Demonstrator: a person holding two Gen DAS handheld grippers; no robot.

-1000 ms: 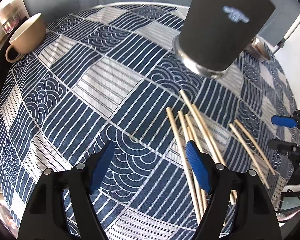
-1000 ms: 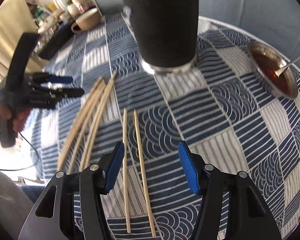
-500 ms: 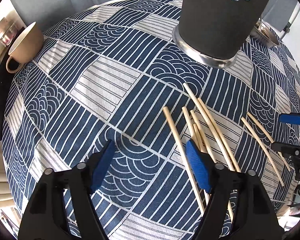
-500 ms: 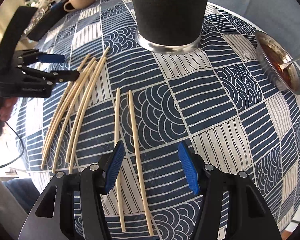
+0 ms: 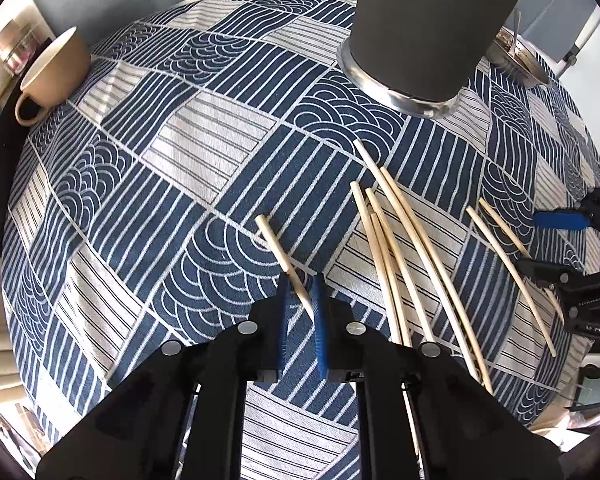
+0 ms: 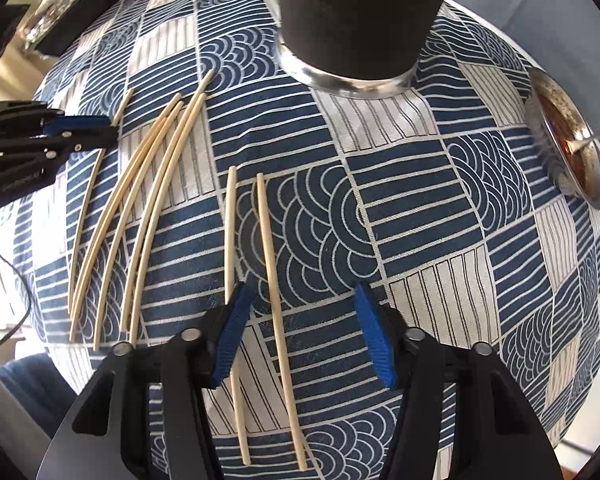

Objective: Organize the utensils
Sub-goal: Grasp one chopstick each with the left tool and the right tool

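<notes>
Single chopstick (image 5: pixel 285 258) pinched between the narrowed pads of the left gripper (image 5: pixel 300 300), above the cloth; loose chopsticks (image 5: pixel 404 256) alongside. Right gripper (image 6: pixel 300 320) spread, empty. Step: pickup; next calls for lifting toward the dark holder (image 5: pixel 432 28)

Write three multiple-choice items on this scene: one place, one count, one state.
1. In the left wrist view, the beige mug stands: A) at the tablecloth's far left edge; B) against the holder; C) between the grippers.
2. The chopsticks at the right gripper number: A) one; B) two; C) five.
3. The left gripper is: A) open; B) shut empty; C) shut on a chopstick.
Key: A, it sits far left; B, two lie apart from the rest; C, the pads pinch it.
</notes>
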